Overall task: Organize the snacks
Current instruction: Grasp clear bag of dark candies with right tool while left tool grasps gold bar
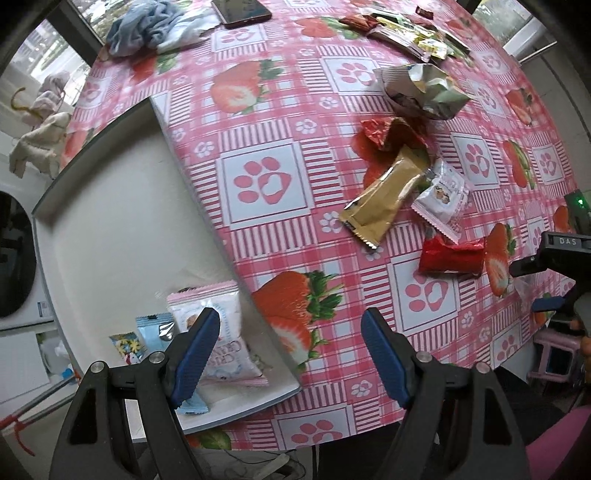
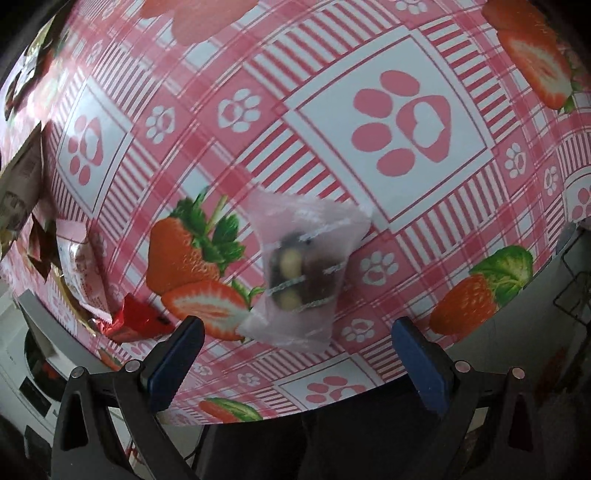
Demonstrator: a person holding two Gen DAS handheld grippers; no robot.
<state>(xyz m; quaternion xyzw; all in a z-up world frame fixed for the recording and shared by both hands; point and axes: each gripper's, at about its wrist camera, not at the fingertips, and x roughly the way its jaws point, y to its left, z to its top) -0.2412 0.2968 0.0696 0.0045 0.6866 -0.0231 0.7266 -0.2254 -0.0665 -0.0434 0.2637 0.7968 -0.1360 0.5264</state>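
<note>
Listing from the near edge outward. Left gripper (image 1: pixel 288 354): jaws spread wide, nothing between them, pointing down over the near right corner of the white tray (image 1: pixel 110 221), most likely poised between a drop-off and the next pick. Under its left finger, inside the tray: a pink-and-white snack packet (image 1: pixel 229 314), a small blue sachet (image 1: pixel 155 326) and a flowered sweet (image 1: pixel 127 345), lying close together at the near end, the far part of the tray bare. These read as the sorted items.

Right gripper (image 2: pixel 295 350): jaws likewise apart and empty, tilted down at a frosted clear wrapper (image 2: pixel 303 273) with a dark, nut-studded sweet inside. The wrapper lies flat on the strawberry tablecloth (image 2: pixel 369 55), just ahead of the fingertips and roughly centred between them, so it looks like the next thing to be picked. The view is blurred, so whether the fingers are low enough to close on it is uncertain.

Middle of the table, right of the tray and well apart from it: a red foil packet (image 1: pixel 452 256), a white biscuit packet (image 1: pixel 441 195), a long gold pouch (image 1: pixel 384 195) and a crumpled red wrapper (image 1: pixel 388 131), loosely heaped, unsorted.

Farther: a torn silver bag (image 1: pixel 421 88); a row of yellow and brown packets (image 1: pixel 413 35); at the far left, a bunched blue cloth (image 1: pixel 147 26) beside a phone (image 1: pixel 242 11).
</note>
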